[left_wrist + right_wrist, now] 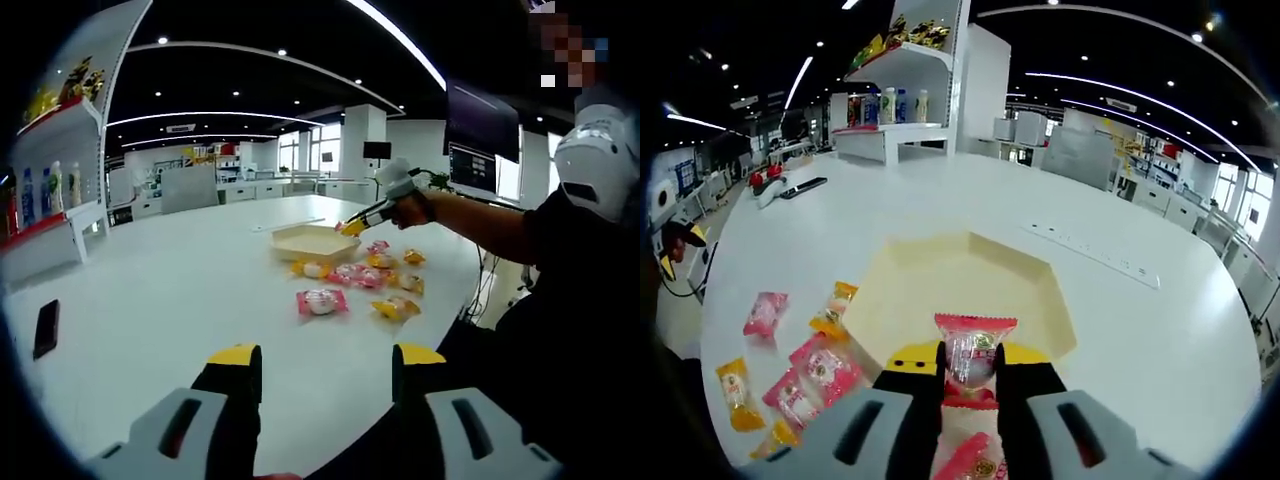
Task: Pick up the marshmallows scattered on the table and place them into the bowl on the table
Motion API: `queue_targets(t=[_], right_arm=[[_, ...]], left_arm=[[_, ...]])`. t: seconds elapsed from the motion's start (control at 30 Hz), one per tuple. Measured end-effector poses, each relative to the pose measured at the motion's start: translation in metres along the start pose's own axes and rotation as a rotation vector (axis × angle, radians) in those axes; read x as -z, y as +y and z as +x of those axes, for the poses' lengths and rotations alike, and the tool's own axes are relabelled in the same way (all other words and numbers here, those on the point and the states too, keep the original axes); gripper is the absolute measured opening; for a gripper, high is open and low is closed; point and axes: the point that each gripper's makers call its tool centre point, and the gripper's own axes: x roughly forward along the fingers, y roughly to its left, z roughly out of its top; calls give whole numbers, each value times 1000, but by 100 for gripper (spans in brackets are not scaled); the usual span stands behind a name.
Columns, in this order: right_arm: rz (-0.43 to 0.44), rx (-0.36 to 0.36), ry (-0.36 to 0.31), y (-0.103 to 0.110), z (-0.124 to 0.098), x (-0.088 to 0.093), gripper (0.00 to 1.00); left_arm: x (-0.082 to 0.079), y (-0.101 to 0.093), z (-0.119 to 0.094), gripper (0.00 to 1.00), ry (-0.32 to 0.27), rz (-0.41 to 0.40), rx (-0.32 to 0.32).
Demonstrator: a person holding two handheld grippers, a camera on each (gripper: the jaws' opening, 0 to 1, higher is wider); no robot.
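We see a smooth, faintly glossy white desk, a matt cream bowl, and marshmallows in shiny, crinkled plastic wrappers; one clear wrapper glints.

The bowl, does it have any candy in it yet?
Empty. The right gripper view shows the bowl's bare yellow floor. The right gripper holds a pink-wrapped marshmallow at its near rim, not dropped in.
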Motion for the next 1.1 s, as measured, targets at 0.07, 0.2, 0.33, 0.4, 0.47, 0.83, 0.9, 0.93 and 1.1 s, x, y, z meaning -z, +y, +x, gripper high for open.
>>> queue_targets(t=[0.07, 0.2, 0.33, 0.4, 0.47, 0.83, 0.9, 0.93, 1.1], right_arm=[[1, -4, 4, 1, 3, 0, 21], [3, -11, 8, 3, 7, 0, 21], [6, -16, 13, 4, 11, 1, 21], [7, -19, 14, 5, 13, 1, 21], [7, -22, 18, 7, 14, 2, 21], [7, -30, 20, 11, 17, 1, 21], [8, -32, 16, 11, 17, 0, 21], [8, -32, 14, 11, 17, 0, 22], [-2, -22, -2, 9, 15, -3, 26]], left_arm=[[0, 1, 0, 52, 0, -2, -1], [1, 2, 0, 52, 2, -5, -2], [3, 4, -1, 52, 5, -8, -5], [3, 5, -1, 52, 5, -10, -7], [3, 6, -1, 52, 5, -11, -8], [3, 6, -3, 52, 6, -14, -15], [3, 6, -4, 52, 5, -14, -17], [3, 6, -4, 52, 5, -15, -17], [3, 5, -5, 52, 5, -15, -18]])
